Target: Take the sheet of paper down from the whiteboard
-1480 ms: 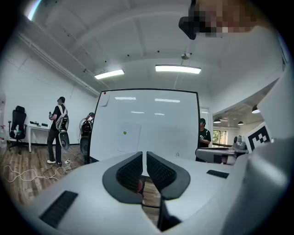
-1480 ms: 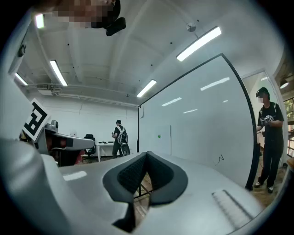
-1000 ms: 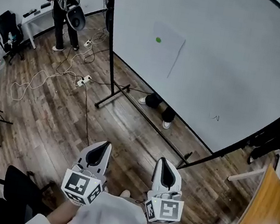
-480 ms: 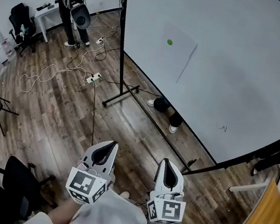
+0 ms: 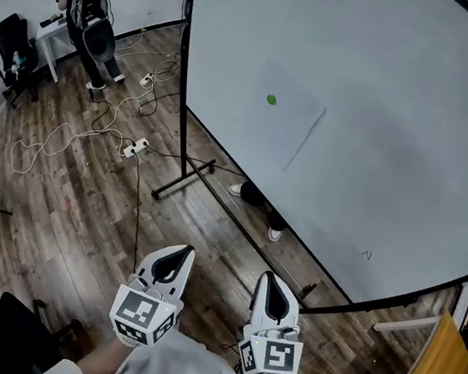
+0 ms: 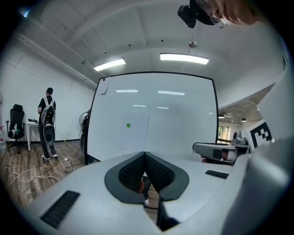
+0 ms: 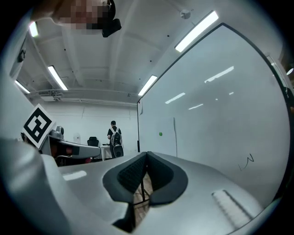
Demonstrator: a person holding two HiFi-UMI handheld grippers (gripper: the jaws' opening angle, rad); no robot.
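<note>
High on the whiteboard [image 5: 403, 120], at about twelve o'clock from the two tools in the head view, the sheet of paper [image 5: 286, 133] hung flat, pinned by a single green magnet [image 5: 271, 99] near its eleven o'clock corner. Its three o'clock edge threw a thin dark line, so it may have stood slightly off the board.

Both tools sat low at six o'clock, well apart from the sheet. The left tool [image 5: 175, 256] had its jaws pressed together on nothing, and the right tool [image 5: 269, 280] was likewise closed and empty.

Judging from this, neither tool could take the paper until its jaws parted. Pulling the sheet with the magnet still on could tear it at that one pin, or knock the magnet to the wooden floor [image 5: 82, 202]. A hard push might rock the board on its stand, and a pair of shoes [image 5: 255, 194] showed someone behind it. Cables [image 5: 76, 126] trailed at nine o'clock, toward a person [image 5: 84, 13] at ten o'clock.
</note>
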